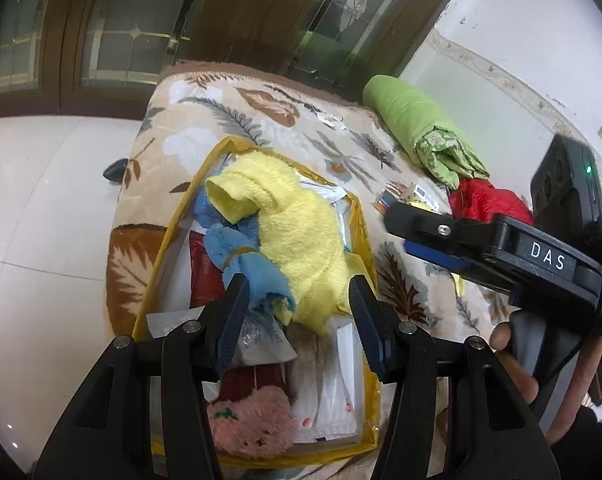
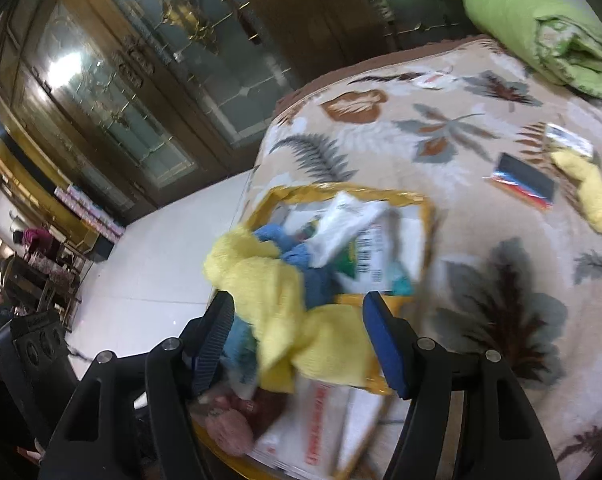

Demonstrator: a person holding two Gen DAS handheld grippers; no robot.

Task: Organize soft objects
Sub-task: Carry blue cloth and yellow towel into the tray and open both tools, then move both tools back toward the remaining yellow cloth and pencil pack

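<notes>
Inside yellow bag (image 1: 365, 216): two towels (image 1: 301, 236).

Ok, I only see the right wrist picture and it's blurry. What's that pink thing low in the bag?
Observer: A fluffy pink toy, in the near end of the yellow-edged bag.
Kid: Anything beside the green blanket?
Observer: Yes, a red cloth right next to it.
Kid: What's my left tool doing?
Observer: It's open, just above the yellow towel and blue towel.
</notes>
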